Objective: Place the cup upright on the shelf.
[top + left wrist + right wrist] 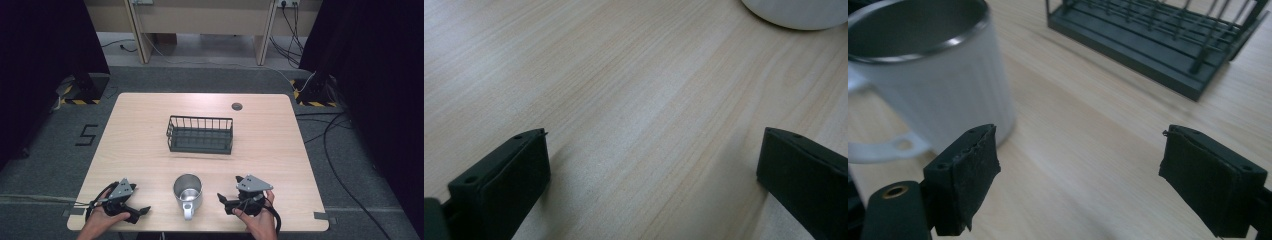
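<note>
A white mug point(188, 192) with a metal rim stands upright near the table's front edge, its handle turned toward the person. My right gripper point(229, 190) is just to its right; in the right gripper view point(1078, 155) the black jaws stand wide apart over bare wood, with the mug point(933, 75) beside the left jaw, not between them. On the mug's left my left gripper point(140, 201) rests low on the table. Its jaws point(651, 150) are open over bare wood, and the mug's base point(799, 10) is at the top right.
A dark wire rack point(200, 134) stands empty in the middle of the wooden table point(140, 115), and it is also beyond the right jaws point(1158, 45). A small round grommet point(236, 106) sits near the far edge. Cables lie on the floor to the right.
</note>
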The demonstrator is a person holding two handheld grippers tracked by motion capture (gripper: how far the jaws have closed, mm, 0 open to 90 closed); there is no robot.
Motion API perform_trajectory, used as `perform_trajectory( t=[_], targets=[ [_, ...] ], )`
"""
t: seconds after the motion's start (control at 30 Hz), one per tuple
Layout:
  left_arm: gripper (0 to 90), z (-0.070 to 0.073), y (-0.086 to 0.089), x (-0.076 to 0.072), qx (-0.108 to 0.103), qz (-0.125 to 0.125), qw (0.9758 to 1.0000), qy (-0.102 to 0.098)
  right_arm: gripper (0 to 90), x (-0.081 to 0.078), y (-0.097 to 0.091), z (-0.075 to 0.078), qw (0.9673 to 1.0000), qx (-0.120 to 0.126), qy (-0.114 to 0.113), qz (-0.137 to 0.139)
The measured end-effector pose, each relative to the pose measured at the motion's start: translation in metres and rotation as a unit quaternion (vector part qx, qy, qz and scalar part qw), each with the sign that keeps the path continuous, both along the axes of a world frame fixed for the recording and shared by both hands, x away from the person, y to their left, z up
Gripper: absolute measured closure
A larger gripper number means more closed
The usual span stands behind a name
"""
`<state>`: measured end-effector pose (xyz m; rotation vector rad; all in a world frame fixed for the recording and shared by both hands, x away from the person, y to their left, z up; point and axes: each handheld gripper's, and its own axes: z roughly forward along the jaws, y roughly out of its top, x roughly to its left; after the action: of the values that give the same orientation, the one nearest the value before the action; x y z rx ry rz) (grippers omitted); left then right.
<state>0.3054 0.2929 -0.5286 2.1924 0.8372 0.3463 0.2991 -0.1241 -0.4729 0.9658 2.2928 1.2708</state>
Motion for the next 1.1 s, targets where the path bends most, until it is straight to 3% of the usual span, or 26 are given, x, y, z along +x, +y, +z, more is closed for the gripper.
perform_trajectory(
  t=[0.2, 0.63, 0.97, 1.1],
  targets=[
    [0.0, 0.0, 0.0, 0.0, 0.001, -0.001, 1.0, 0.0, 15.2, -0.018, 0.022, 0.007, 1.0, 0.003, 0.005, 0.005],
    [0.0, 0.0, 0.0, 0.0, 0.0, 0.0, 1.0, 0.0, 15.1, -0.046, 0.058, 0.015, 0.9996, 0.025, -0.009, 0.003],
    [0.0, 0.0, 0.0, 0.0, 0.0, 0.0, 1.0, 0.0, 14.9, -0.063, 0.088, 0.011, 0.999, 0.006, -0.028, -0.035],
    [0.0, 0.0, 0.0, 0.0, 0.0, 0.0, 1.0, 0.0, 11.2, -0.065, 0.096, 0.006, 0.9988, 0.007, -0.024, -0.042]
  ],
)
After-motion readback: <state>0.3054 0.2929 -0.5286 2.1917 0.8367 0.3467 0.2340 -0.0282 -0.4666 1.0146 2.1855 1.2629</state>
